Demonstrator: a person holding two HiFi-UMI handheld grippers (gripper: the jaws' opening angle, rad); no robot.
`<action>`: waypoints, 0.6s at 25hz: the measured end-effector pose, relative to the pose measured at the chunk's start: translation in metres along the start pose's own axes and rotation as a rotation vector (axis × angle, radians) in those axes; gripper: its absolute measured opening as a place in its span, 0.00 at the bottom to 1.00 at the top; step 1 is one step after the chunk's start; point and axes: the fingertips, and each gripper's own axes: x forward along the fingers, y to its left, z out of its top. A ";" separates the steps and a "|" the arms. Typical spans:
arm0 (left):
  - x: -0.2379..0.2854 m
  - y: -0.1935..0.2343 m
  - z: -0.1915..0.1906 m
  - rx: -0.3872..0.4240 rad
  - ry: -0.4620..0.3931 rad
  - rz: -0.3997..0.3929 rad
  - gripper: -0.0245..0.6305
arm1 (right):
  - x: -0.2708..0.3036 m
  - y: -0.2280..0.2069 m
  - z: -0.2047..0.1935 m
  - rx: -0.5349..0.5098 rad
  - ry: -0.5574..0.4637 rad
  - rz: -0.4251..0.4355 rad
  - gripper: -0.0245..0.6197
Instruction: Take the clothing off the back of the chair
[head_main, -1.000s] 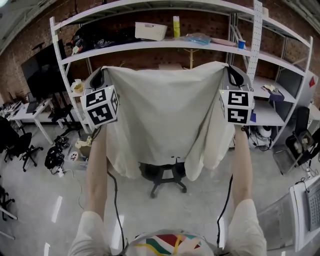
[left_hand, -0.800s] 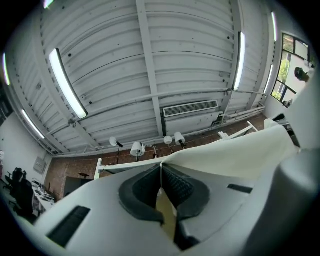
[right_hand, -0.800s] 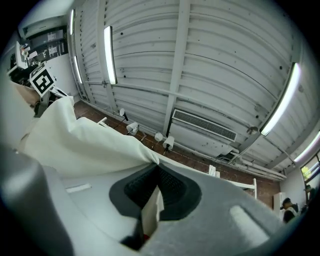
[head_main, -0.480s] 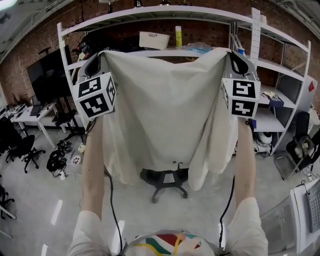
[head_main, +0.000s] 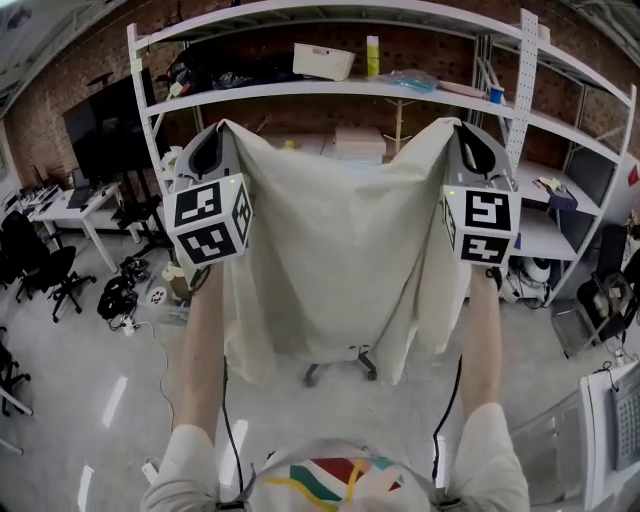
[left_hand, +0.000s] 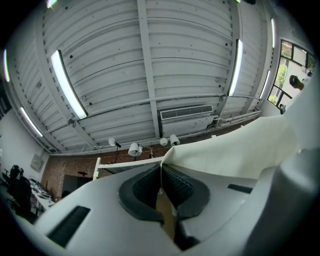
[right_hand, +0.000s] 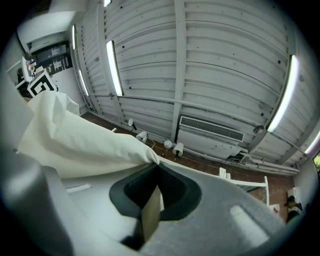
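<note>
A cream-white shirt (head_main: 335, 250) hangs spread out in the air between my two grippers, held up by its shoulders. My left gripper (head_main: 222, 130) is shut on its left shoulder corner and my right gripper (head_main: 457, 127) is shut on the right one. Both point upward toward the ceiling. In the left gripper view the shirt edge (left_hand: 235, 150) runs off to the right from the pinched jaws (left_hand: 161, 167). In the right gripper view the cloth (right_hand: 75, 145) runs off to the left from the jaws (right_hand: 157, 167). The black office chair's base (head_main: 340, 365) shows below the shirt hem; its back is hidden behind the cloth.
White metal shelving (head_main: 400, 85) with a basket (head_main: 322, 62) and bottles stands behind the chair. A desk (head_main: 70, 205) and black chairs (head_main: 45, 280) are at the left, a monitor (head_main: 105, 125) beside them. Another shelf unit (head_main: 580, 190) and a table corner (head_main: 615, 400) are at the right.
Both grippers have carried the shirt toward me and a little higher. The hem has risen and swung clear of the chair, so less of the chair seat shows under it.
</note>
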 end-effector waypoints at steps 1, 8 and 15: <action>-0.008 -0.004 -0.009 -0.003 0.009 -0.007 0.06 | -0.006 0.009 -0.007 0.009 0.007 0.013 0.05; -0.047 -0.034 -0.068 -0.012 0.057 -0.047 0.06 | -0.044 0.052 -0.056 0.079 0.064 0.062 0.05; -0.081 -0.064 -0.123 -0.007 0.138 -0.094 0.06 | -0.084 0.089 -0.110 0.114 0.177 0.100 0.05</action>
